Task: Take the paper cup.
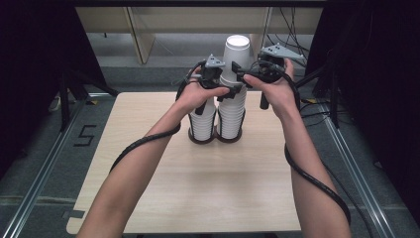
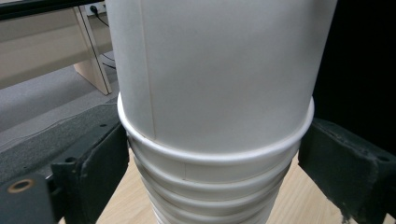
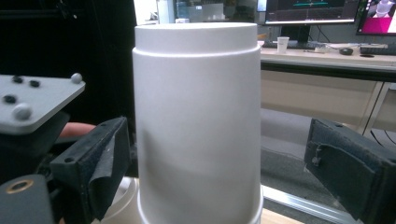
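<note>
Two stacks of upturned white paper cups stand side by side on the wooden table (image 1: 198, 198). The right stack (image 1: 232, 119) is the taller one, and its top cup (image 1: 236, 52) sticks well up. The left stack (image 1: 202, 126) is partly hidden by my left hand. My left gripper (image 1: 229, 89) is level with the right stack's upper rims (image 2: 210, 186), just under the top cup (image 2: 219, 70), and both pads lie against the rims. My right gripper (image 1: 241, 75) is higher, with its jaws on either side of the top cup (image 3: 196, 116). Its left jaw is close to the cup wall and its right jaw stands clear.
Each stack sits on a dark round base (image 1: 215, 140). Black cables trail along both forearms. Metal floor rails (image 1: 44, 163) run past both table sides. Pale wooden panels (image 1: 143, 39) stand behind, and a desk (image 3: 327, 58) with monitors is beyond the cup.
</note>
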Demonstrator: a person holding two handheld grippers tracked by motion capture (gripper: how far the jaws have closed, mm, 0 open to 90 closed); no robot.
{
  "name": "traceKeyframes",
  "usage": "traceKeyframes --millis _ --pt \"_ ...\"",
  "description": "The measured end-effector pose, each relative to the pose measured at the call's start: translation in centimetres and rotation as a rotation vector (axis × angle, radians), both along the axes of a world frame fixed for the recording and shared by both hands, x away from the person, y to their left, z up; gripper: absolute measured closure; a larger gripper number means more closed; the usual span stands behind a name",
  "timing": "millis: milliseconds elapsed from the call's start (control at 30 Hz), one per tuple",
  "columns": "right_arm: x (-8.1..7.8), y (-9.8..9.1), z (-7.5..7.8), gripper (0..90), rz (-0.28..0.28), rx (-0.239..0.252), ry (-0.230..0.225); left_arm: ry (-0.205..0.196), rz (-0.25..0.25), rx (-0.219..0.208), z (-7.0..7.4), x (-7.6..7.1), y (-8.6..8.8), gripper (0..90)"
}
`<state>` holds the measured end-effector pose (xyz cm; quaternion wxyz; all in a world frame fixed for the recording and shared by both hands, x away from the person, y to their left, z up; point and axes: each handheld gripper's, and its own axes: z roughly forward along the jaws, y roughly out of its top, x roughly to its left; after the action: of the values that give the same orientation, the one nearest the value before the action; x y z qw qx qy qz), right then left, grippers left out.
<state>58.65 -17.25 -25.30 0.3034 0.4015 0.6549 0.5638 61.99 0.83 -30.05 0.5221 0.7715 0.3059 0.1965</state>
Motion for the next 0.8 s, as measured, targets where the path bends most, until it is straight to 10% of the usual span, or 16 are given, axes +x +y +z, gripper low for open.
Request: traceKeyframes --millis 800 --pt "2.1 2.3 -0.8 16.7 -0.001 -0.064 0.001 -0.009 -0.005 -0.005 -0.1 0.0 0.0 9.2"
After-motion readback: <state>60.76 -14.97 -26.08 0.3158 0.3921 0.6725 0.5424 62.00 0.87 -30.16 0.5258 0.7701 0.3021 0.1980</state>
